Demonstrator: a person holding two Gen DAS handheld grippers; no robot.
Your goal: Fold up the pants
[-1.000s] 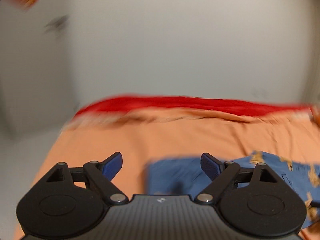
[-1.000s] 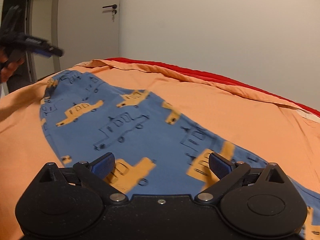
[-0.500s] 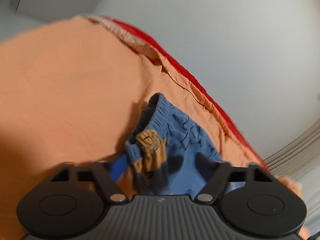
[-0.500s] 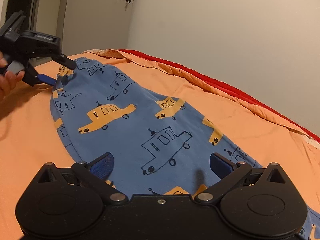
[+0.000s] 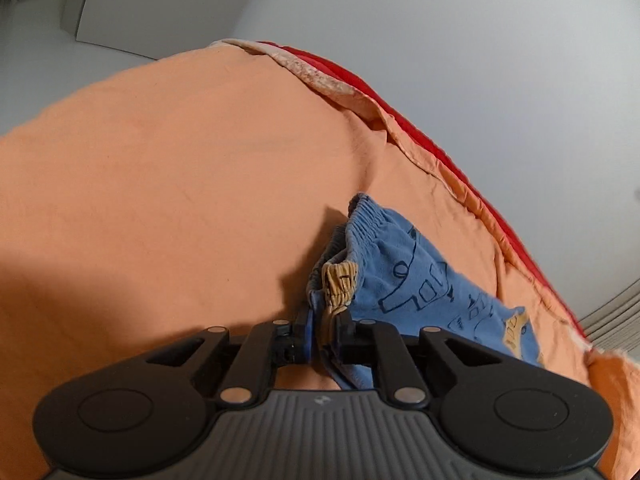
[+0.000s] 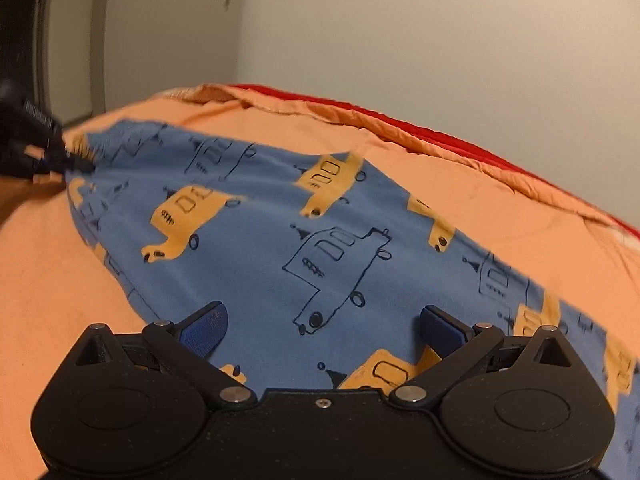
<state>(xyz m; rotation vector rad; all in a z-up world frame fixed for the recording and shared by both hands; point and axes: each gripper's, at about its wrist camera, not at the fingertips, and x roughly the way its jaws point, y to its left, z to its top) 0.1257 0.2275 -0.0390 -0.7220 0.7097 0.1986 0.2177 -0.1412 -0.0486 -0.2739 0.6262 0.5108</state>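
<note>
pants point(image 6: 280, 248) spread flat on the bed point(image 6: 460, 184), blue with yellow and outlined cars, over an orange sheet point(image 5: 180, 184) with a red layer point(image 6: 460, 136) showing along the far edge by the wall. long axis running from the gathered waistband point(image 5: 360, 220) at far left in the right wrist view, diagonally down to the right and out past the lower right corner of that view; leg ends not visible.

left gripper point(image 5: 322, 330) at the waistband end, jaws drawn narrow and pinched on a corner of the elastic band, with a yellow patch of fabric bunched between them. also visible in the right wrist view as a dark blurred shape point(image 6: 44, 152) at the left edge, touching the cloth where it puckers.

right gripper point(image 6: 320, 324) over the middle of the pants, jaws spread wide, nothing between them but the fabric lying below and ahead. whether the blue pads point(image 6: 204, 328) touch the cloth: cannot tell.

judged from this: one end secured, the other not. for a fold, probably a second hold needed further along the long axis, toward the leg end, which lies down and to the right of the right jaws, nearer that gripper than the left. risk, likely: with only the corner pinched, a lift by the left alone dragging the pants into a twist rather than a clean fold.
</note>
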